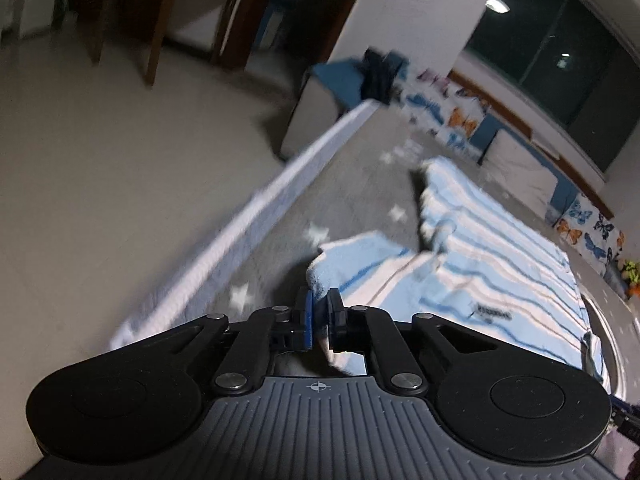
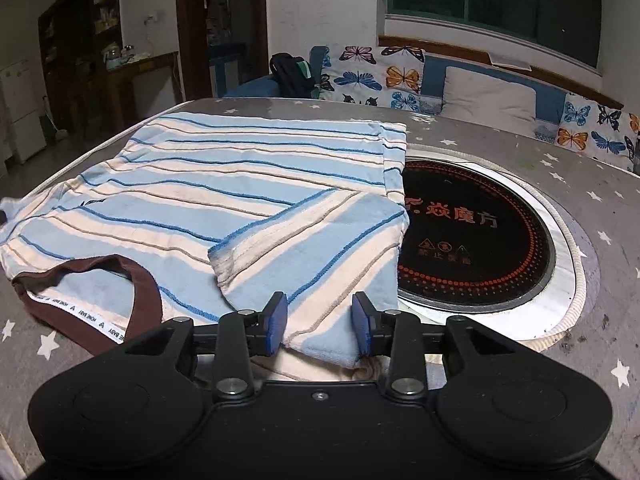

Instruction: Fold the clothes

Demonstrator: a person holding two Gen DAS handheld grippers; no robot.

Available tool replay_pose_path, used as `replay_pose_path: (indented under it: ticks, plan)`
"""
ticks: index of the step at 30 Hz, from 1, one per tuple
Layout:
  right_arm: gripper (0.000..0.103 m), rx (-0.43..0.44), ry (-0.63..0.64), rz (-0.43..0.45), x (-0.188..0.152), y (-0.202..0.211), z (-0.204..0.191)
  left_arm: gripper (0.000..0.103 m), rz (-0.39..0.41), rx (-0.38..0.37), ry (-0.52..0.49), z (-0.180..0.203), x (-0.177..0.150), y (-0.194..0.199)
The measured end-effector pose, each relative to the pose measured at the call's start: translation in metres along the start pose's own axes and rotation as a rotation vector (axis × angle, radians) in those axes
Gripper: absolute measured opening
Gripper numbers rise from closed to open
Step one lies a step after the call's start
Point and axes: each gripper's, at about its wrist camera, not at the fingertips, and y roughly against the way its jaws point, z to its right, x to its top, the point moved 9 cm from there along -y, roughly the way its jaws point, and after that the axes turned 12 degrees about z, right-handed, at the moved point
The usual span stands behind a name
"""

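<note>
Grey star-print cloth covers the table (image 2: 520,152), which carries a round cooktop (image 2: 476,236) at its centre. Butterfly-print cushions (image 2: 384,72) line the bench beyond. A blue-and-white striped shirt (image 2: 224,184) lies flat on the table, its hem overlapping the cooktop's rim, with one sleeve (image 2: 320,248) folded inward across the body. The brown collar (image 2: 144,292) faces the near edge. The right gripper (image 2: 320,320) sits with fingers apart, straddling the folded sleeve. The left gripper (image 1: 319,320) is clamped on the other sleeve (image 1: 344,256).
</note>
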Motion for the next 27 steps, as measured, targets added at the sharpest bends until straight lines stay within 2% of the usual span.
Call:
replay_pose_path:
  ticks: [1,2,4,5,7,8,9,12,14,16,17,20,22,27]
  plan:
    - [0.039,0.0,0.0,0.0,0.0,0.0,0.0,0.007,0.046,-0.045,-0.065,0.017,0.012,0.008]
    - [0.039,0.0,-0.001,0.0,0.001,-0.001,0.0,0.007,0.052,-0.051,-0.074,0.02,0.013,0.009]
    - [0.039,-0.001,-0.001,0.001,-0.005,0.005,-0.002,0.007,0.108,-0.134,-0.184,0.052,0.022,0.021]
    - [0.04,-0.002,-0.001,0.002,-0.007,0.007,-0.003,0.007,0.117,-0.156,-0.207,0.061,0.023,0.022]
    - [0.04,-0.003,-0.005,0.004,-0.006,0.007,-0.003,0.007,0.13,-0.267,-0.286,0.097,0.019,0.028]
    - [0.04,-0.003,-0.008,0.004,-0.006,0.007,-0.003,0.007,0.13,-0.286,-0.299,0.104,0.016,0.028]
    - [0.04,-0.003,-0.01,0.005,-0.006,0.007,-0.003,0.007,0.118,-0.352,-0.337,0.126,0.006,0.027]
    - [0.041,-0.004,-0.015,0.007,-0.006,0.008,-0.003,0.007,0.073,-0.408,-0.362,0.146,-0.011,0.021]
    - [0.041,-0.004,-0.017,0.007,-0.006,0.007,-0.003,0.009,-0.029,-0.474,-0.383,0.163,-0.037,0.011]
    - [0.042,-0.002,-0.017,0.006,-0.006,0.007,-0.003,0.012,-0.082,-0.476,-0.423,0.169,-0.055,0.004]
    - [0.042,0.0,-0.016,0.005,-0.005,0.007,-0.003,0.017,-0.099,-0.476,-0.437,0.169,-0.059,0.003]
    - [0.044,0.003,-0.014,0.008,-0.003,0.009,-0.003,0.025,-0.148,-0.504,-0.451,0.167,-0.067,0.002]
    - [0.045,0.004,-0.014,0.016,0.0,0.011,-0.003,0.027,-0.137,-0.516,-0.442,0.165,-0.059,0.002]
    - [0.045,0.01,-0.017,0.038,0.012,0.008,-0.002,0.027,-0.078,-0.472,-0.387,0.151,-0.032,-0.011]
